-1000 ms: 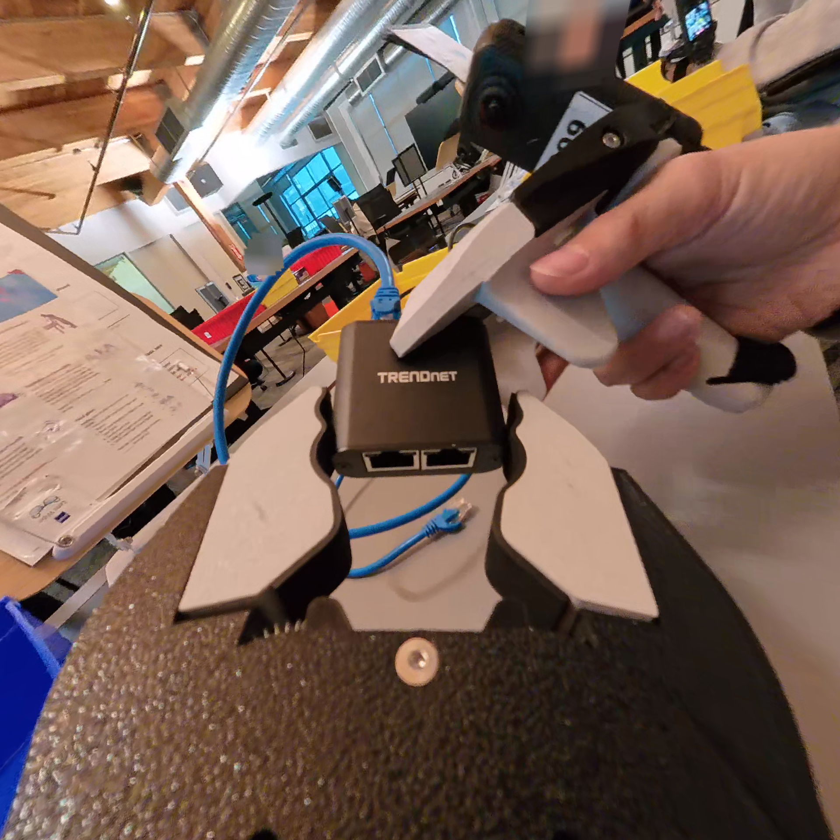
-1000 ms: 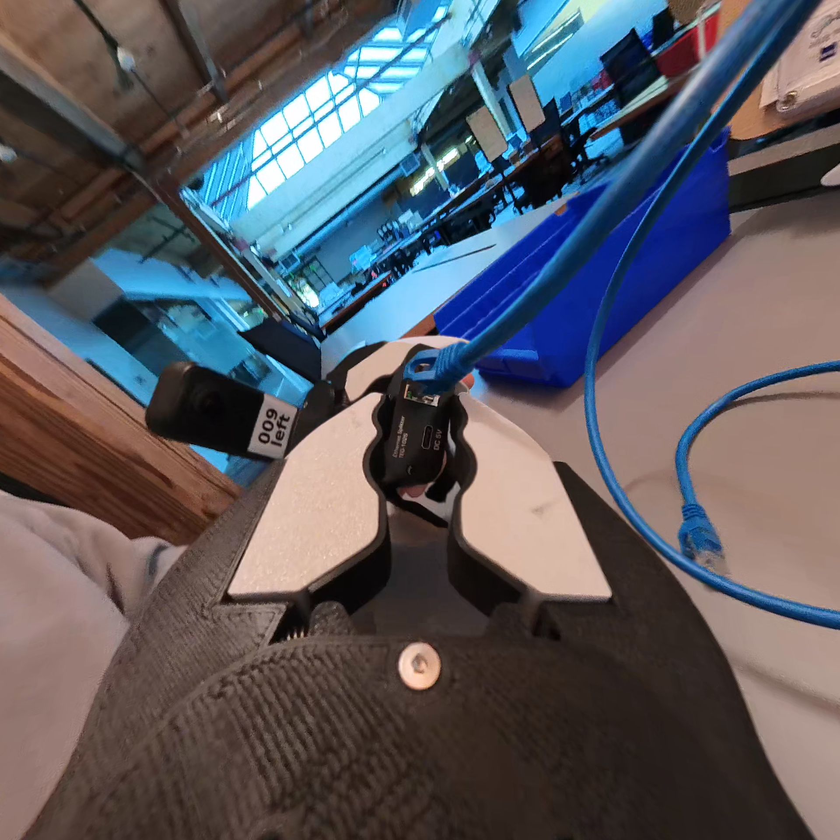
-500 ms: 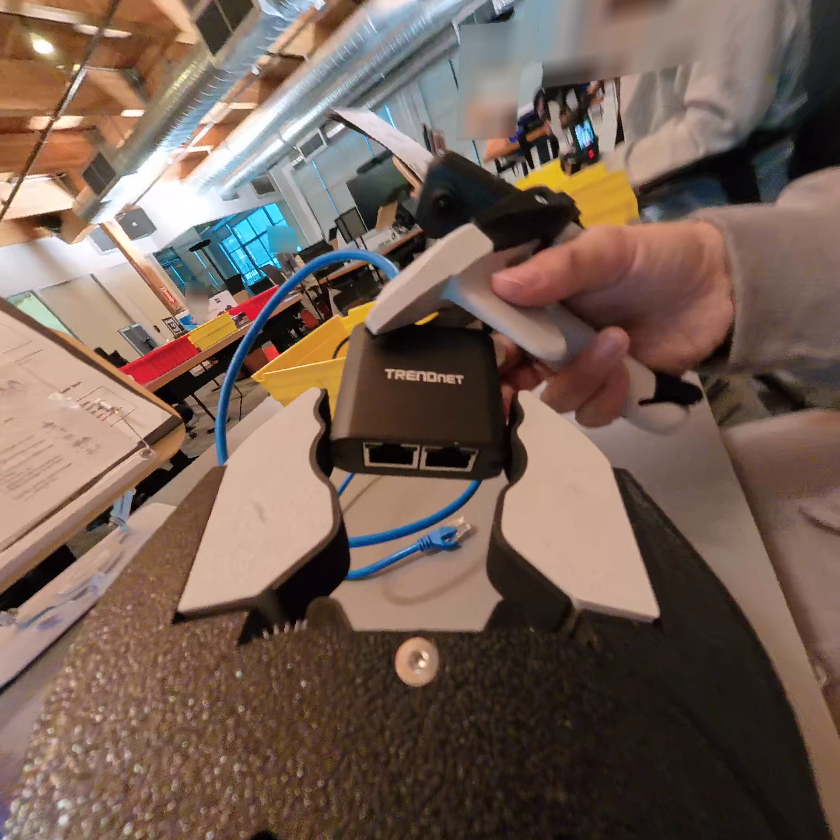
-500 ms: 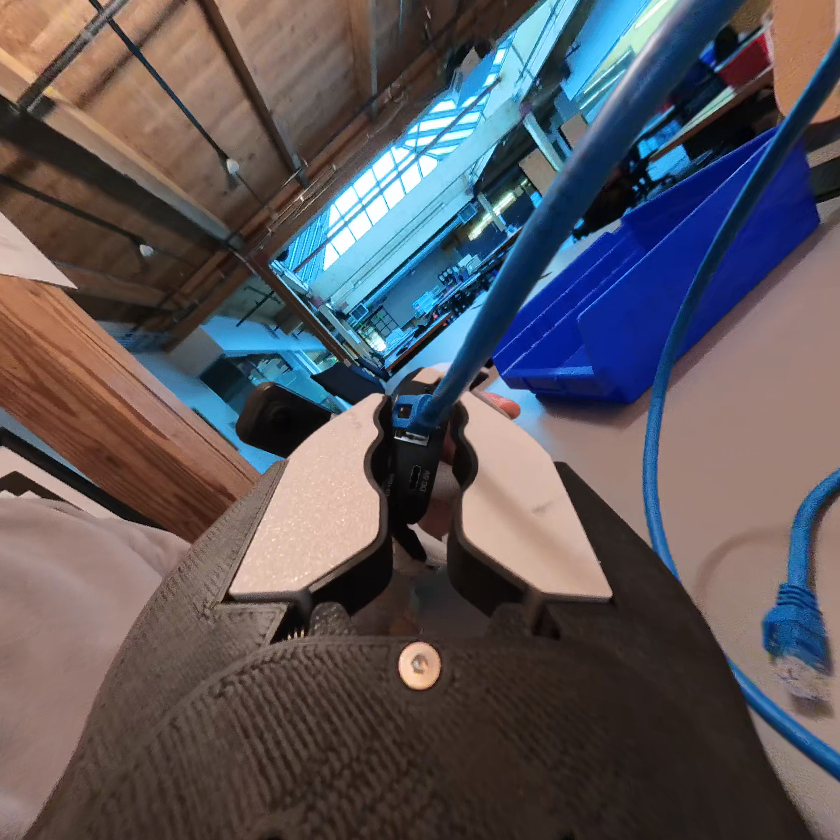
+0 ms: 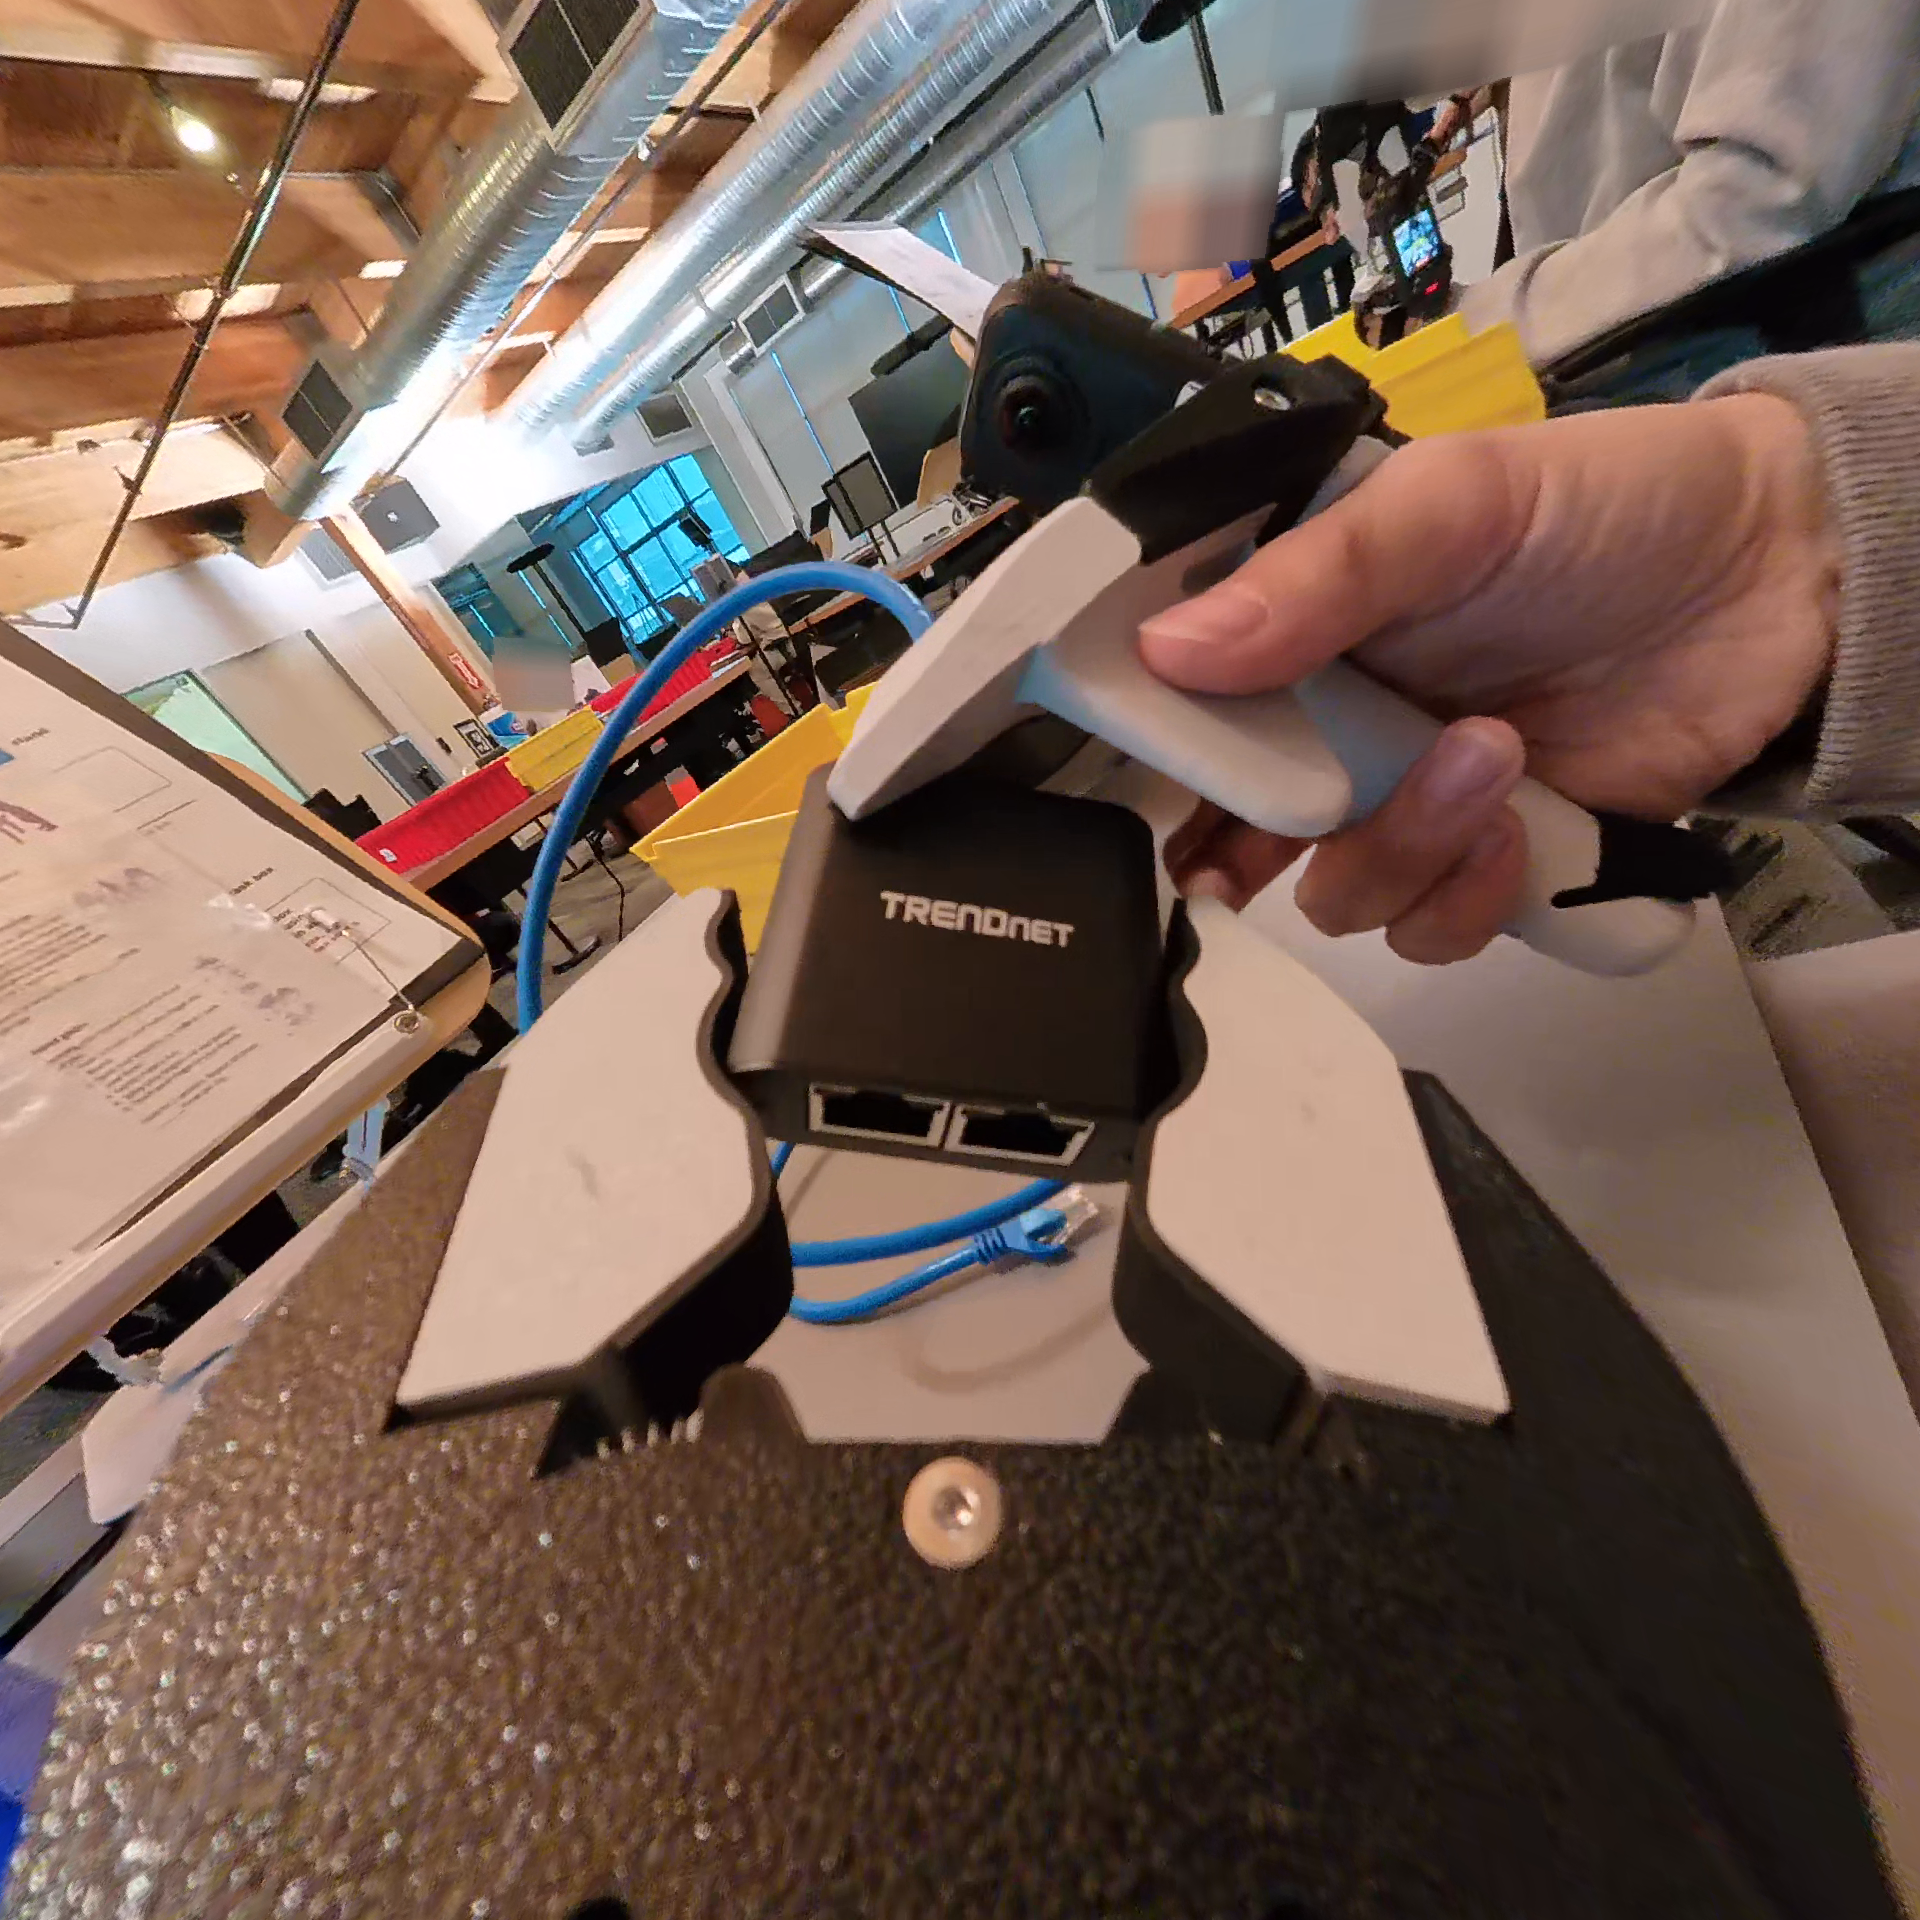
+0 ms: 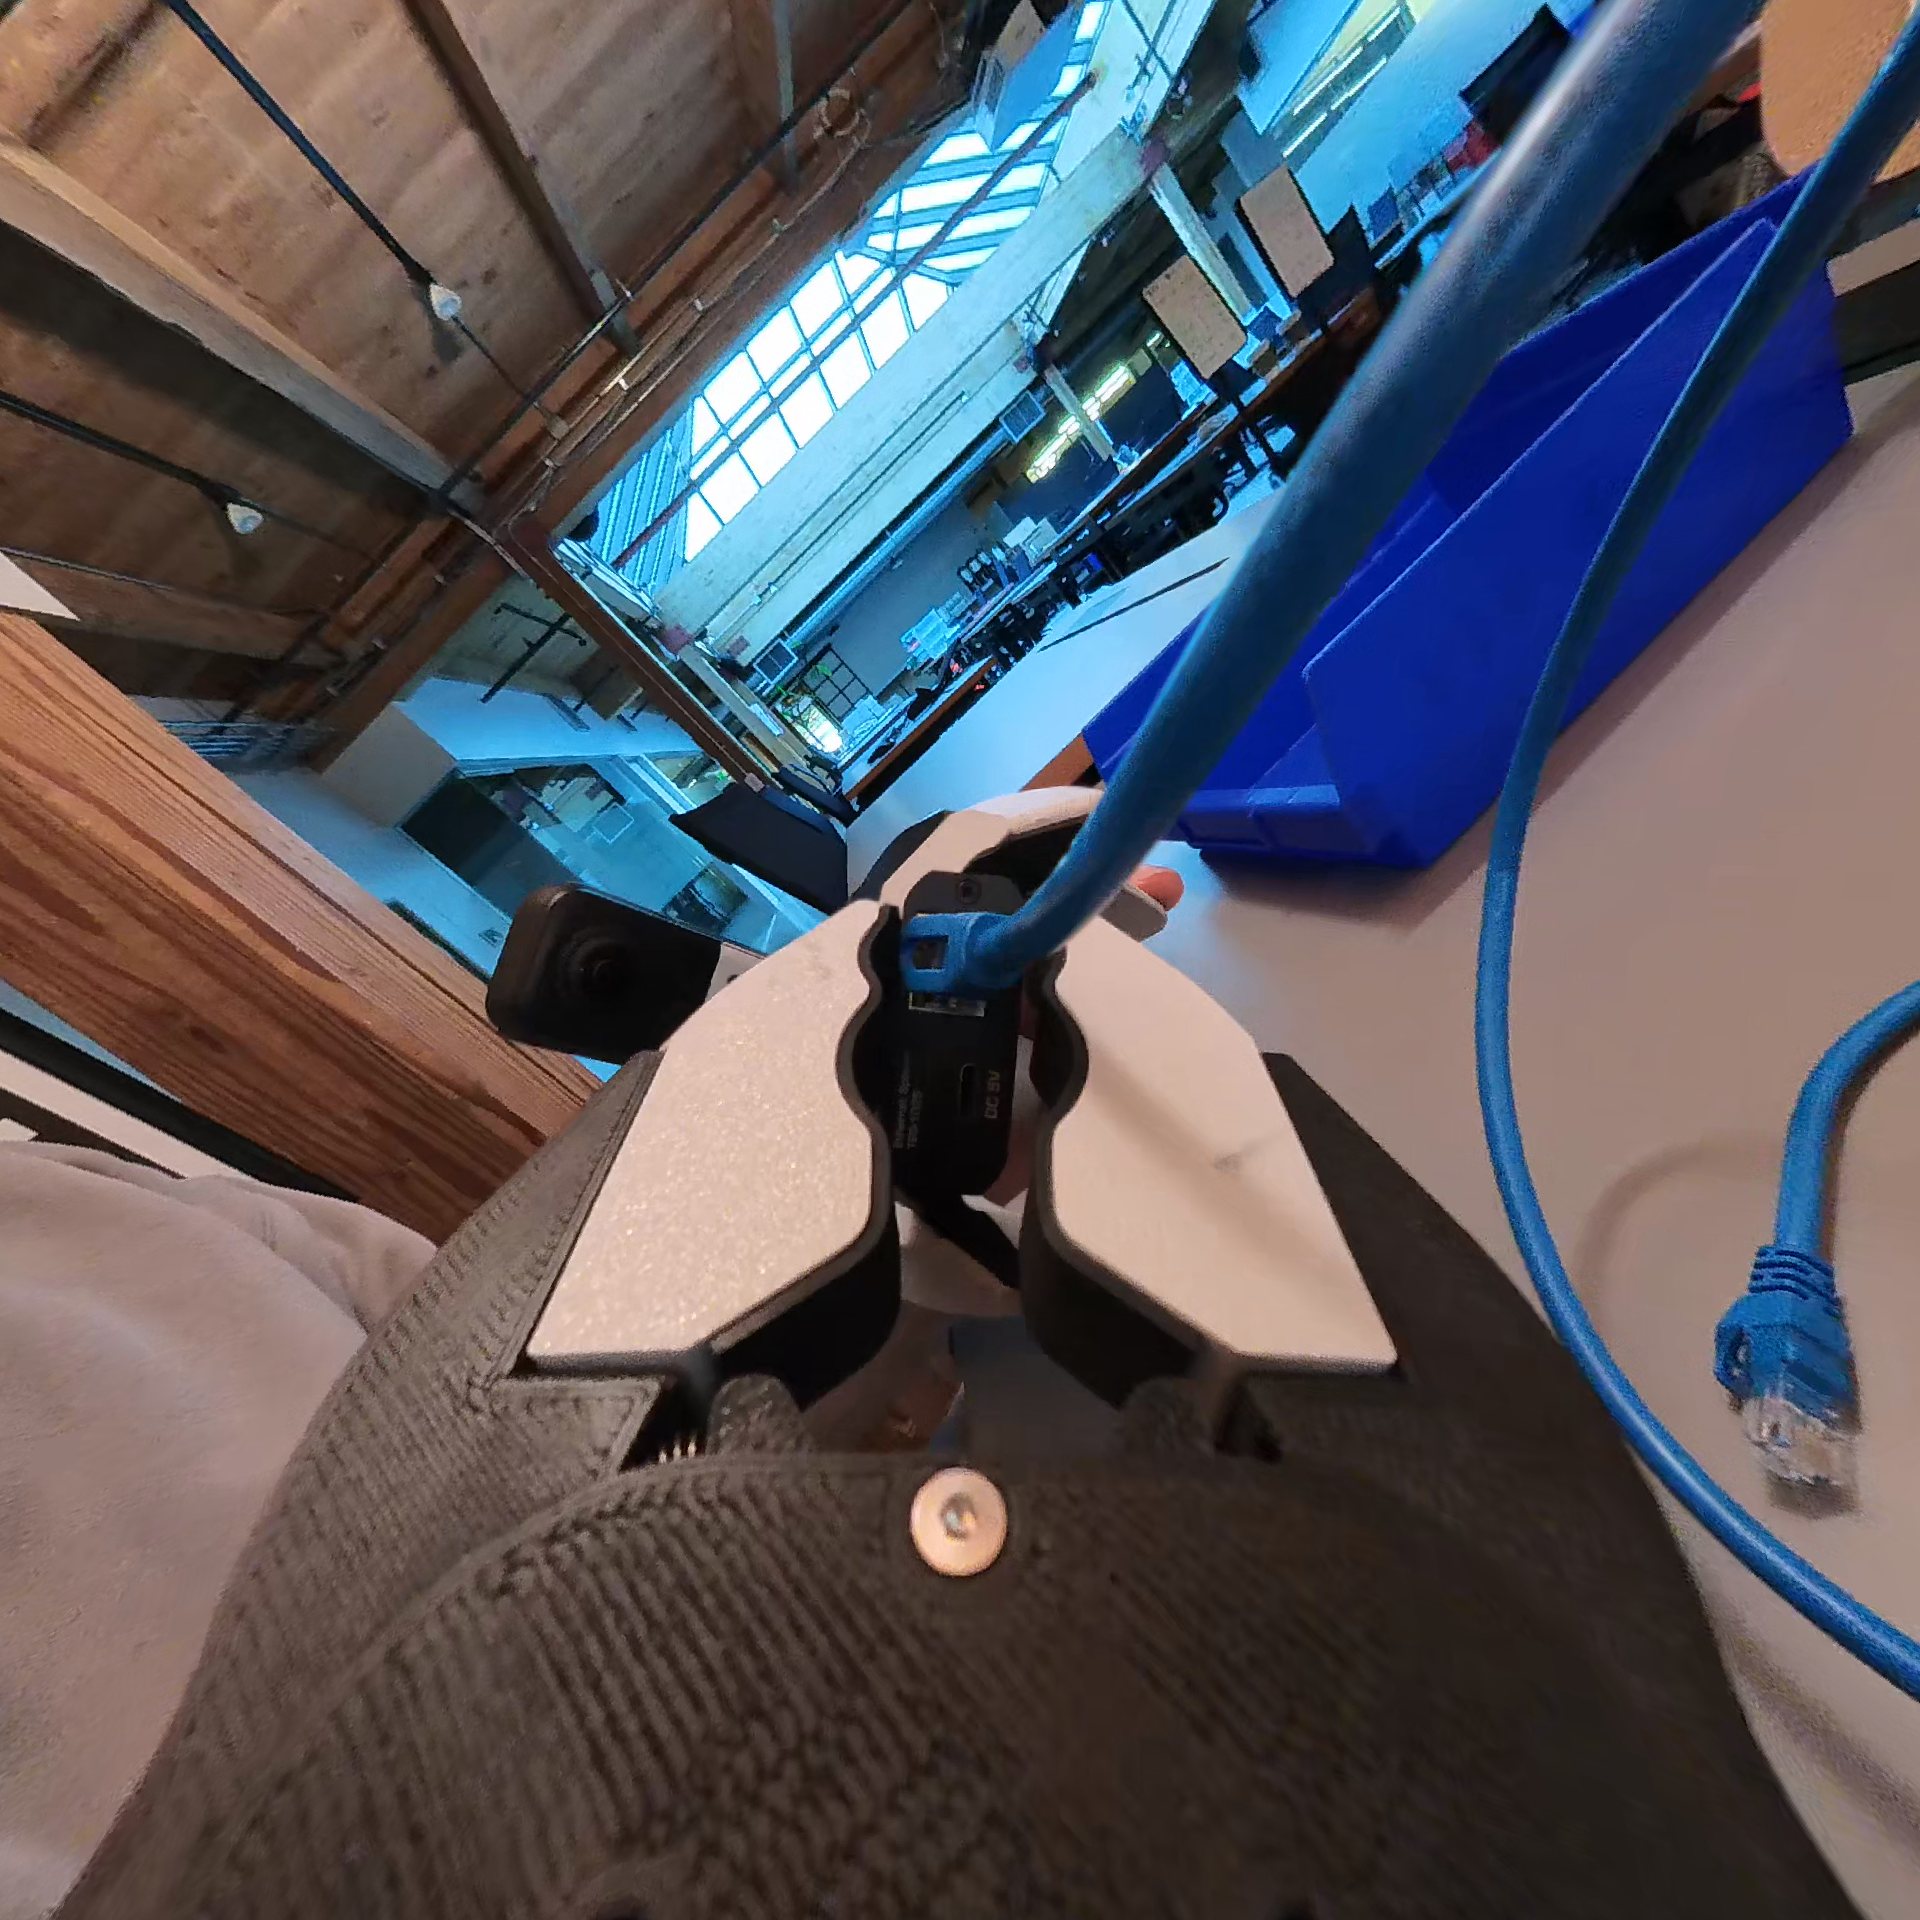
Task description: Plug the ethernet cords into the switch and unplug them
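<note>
Both grippers, left and right, stay clamped on the switch, now tilted higher off the table; one cord remains plugged behind it, the front ports empty.

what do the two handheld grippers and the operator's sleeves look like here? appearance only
Both match: the left gripper and right gripper each have a rough black printed body with a silver screw and two flat pale grey fingers with wavy black inner edges. The right gripper also has a pale grey handle, black bracket and a black camera on top. Sleeves are grey knit.
</note>
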### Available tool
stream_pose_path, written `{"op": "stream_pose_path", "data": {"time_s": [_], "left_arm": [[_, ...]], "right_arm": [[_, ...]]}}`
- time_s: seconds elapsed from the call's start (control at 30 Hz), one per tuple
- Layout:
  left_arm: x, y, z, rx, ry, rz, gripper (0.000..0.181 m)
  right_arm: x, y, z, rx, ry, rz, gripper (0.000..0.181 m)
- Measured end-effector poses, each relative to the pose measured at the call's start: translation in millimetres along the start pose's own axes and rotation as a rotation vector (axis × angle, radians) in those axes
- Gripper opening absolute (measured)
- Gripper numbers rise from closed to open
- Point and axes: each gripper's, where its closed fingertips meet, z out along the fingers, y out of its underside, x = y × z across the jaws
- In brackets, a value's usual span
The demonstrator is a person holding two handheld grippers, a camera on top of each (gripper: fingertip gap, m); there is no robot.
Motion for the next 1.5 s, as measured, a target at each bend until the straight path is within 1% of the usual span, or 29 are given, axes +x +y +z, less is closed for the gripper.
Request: {"op": "stream_pose_path", "data": {"time_s": [0.13,0.27,0.3,0.4,0.53,0.6,0.7,0.77,0.83,1.07,1.2,1.37,1.5], "left_arm": [[-0.9,-4.0,-2.4,0.032,-0.011,0.013,0.075],[-0.7,-0.6,-1.5,-0.001,0.000,-0.006,0.075],[-1.7,-0.5,-0.6,-0.009,-0.008,-0.027,0.074],[-7.2,0.5,3.2,-0.017,-0.027,-0.165,0.075],[-24.1,5.7,-5.8,0.016,-0.060,-0.294,0.074],[-29.9,7.9,-10.0,0.027,-0.065,-0.334,0.074],[-30.9,11.9,-10.7,0.008,-0.076,-0.313,0.074],[-29.2,13.9,-8.6,-0.017,-0.084,-0.281,0.074],[-26.5,16.7,-5.8,-0.047,-0.089,-0.240,0.074],[-20.0,24.2,1.0,-0.114,-0.098,-0.172,0.074],[-23.4,27.5,2.4,-0.144,-0.137,-0.163,0.074],[-23.1,27.2,2.7,-0.133,-0.131,-0.183,0.074],[-23.8,29.1,3.4,-0.149,-0.146,-0.166,0.074]], "right_arm": [[1.4,1.7,-0.1,-0.006,-0.008,0.043,0.023],[4.0,0.4,-0.2,0.013,-0.008,0.068,0.023],[5.3,-1.7,-0.2,0.032,-0.008,0.077,0.024],[10.3,-5.8,-4.0,0.068,-0.014,0.109,0.027],[24.6,-12.0,-13.6,0.129,0.054,0.144,0.033],[26.2,-12.1,-12.4,0.148,0.049,0.177,0.033],[24.9,-11.2,-5.6,0.178,0.013,0.236,0.033],[25.3,-13.2,-3.6,0.223,-0.004,0.274,0.027],[28.1,-13.1,-2.9,0.251,0.009,0.285,0.022],[34.0,-11.9,-3.0,0.283,0.048,0.299,0.017],[36.8,-9.8,-2.3,0.291,0.056,0.324,0.015],[36.3,-10.3,-1.8,0.313,0.042,0.336,0.015],[38.5,-11.0,-2.1,0.338,0.053,0.337,0.015]]}}
